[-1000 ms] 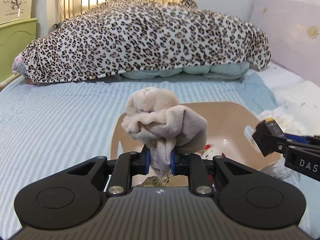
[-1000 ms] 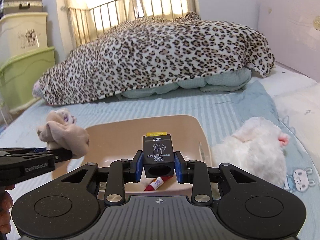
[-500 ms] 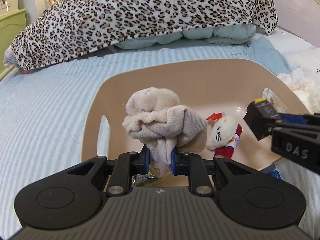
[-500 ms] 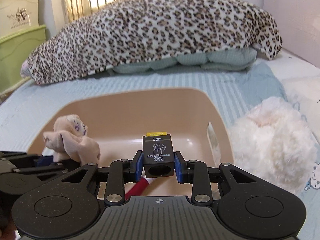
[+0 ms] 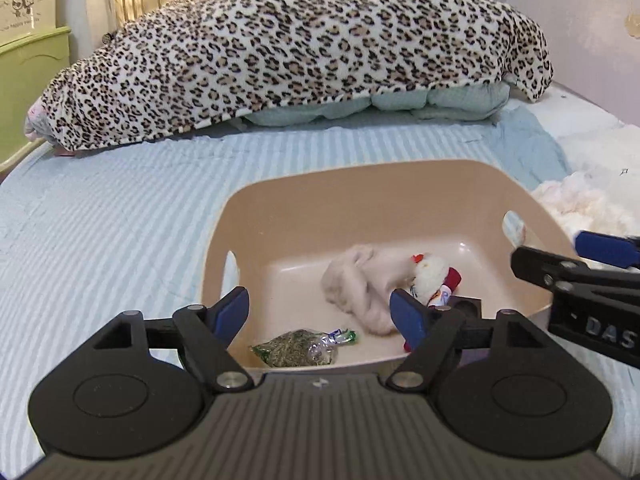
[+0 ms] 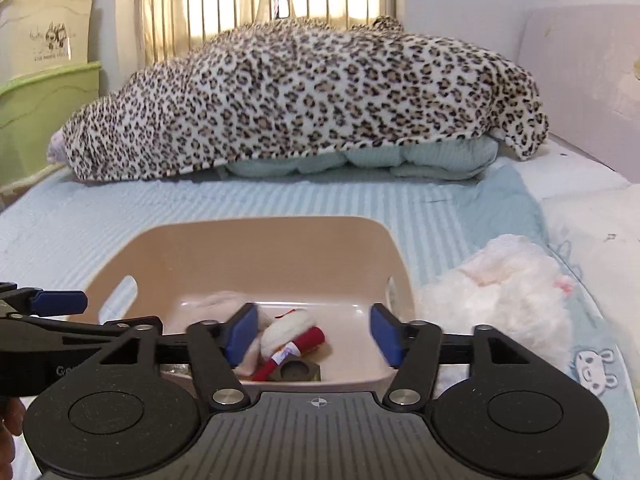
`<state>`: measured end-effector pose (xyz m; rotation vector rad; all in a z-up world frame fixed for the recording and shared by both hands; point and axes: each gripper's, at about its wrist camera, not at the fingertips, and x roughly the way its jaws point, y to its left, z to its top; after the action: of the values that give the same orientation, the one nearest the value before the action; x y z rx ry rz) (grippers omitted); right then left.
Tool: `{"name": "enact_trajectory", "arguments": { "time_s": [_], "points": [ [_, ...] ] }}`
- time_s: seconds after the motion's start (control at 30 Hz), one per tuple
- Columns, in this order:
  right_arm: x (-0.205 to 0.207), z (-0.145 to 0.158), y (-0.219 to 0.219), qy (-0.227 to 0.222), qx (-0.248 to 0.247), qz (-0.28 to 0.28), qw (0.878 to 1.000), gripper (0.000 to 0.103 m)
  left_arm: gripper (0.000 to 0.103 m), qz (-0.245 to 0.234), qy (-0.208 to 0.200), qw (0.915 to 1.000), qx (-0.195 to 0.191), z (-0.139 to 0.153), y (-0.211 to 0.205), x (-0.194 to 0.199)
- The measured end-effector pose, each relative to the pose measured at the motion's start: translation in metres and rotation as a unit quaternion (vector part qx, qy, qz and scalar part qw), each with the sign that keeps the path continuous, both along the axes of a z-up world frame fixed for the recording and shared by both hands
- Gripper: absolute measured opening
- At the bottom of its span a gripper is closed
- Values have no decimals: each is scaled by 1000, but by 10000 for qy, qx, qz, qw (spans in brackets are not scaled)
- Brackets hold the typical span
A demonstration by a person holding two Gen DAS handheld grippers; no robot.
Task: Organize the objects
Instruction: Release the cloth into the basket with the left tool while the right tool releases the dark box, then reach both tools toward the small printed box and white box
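Note:
A tan plastic basket (image 5: 360, 196) sits on the bed, also in the right wrist view (image 6: 256, 248). Inside lie a beige cloth (image 5: 356, 284), a white plush toy with red parts (image 5: 432, 276), a green herb packet (image 5: 300, 348) and a small black box (image 6: 298, 370). My left gripper (image 5: 322, 312) is open and empty above the basket's near edge. My right gripper (image 6: 312, 330) is open and empty above the basket, over the black box. The right gripper also shows at the right edge of the left wrist view (image 5: 580, 268).
A fluffy white plush (image 6: 504, 292) lies on the bed right of the basket. A leopard-print blanket (image 6: 304, 100) is piled at the back. Green and cream storage boxes (image 6: 44, 92) stand at the left. The bed has a striped blue sheet (image 5: 100, 220).
Both grippers opened. The left one dropped the beige cloth into the basket and the right one dropped the black box into the basket.

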<state>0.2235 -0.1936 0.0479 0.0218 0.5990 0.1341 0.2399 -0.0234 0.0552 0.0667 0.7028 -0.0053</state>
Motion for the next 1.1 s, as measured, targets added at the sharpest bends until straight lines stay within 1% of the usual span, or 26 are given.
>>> {"name": "enact_trajectory", "arguments": {
  "time_s": [0.1, 0.27, 0.43, 0.57, 0.7, 0.87, 1.1],
  "points": [
    [-16, 6, -10, 13, 205, -92, 9997, 75, 86, 11, -57, 10000, -15, 8, 0, -13],
    [-43, 6, -20, 100, 217, -151, 9996, 79, 87, -5, -79, 10000, -7, 15, 0, -35],
    [-67, -1, -28, 277, 168, -215, 9992, 80, 88, -28, -27, 10000, 47, 12, 0, -58],
    [-83, -10, -34, 445, 149, -249, 9986, 81, 88, -106, 86, 9999, 80, 3, -4, -75],
    [-93, -21, -38, 623, 129, -281, 9976, 81, 88, -240, 165, 9993, 213, -9, -9, -89],
    [-104, -36, -42, 856, 89, -298, 9958, 81, 88, -324, 324, 9988, 159, -23, -13, -101],
    [-107, -60, -43, 1205, 33, -303, 9922, 81, 88, -382, 616, 9972, 159, -50, -21, -109]
  ]
}}
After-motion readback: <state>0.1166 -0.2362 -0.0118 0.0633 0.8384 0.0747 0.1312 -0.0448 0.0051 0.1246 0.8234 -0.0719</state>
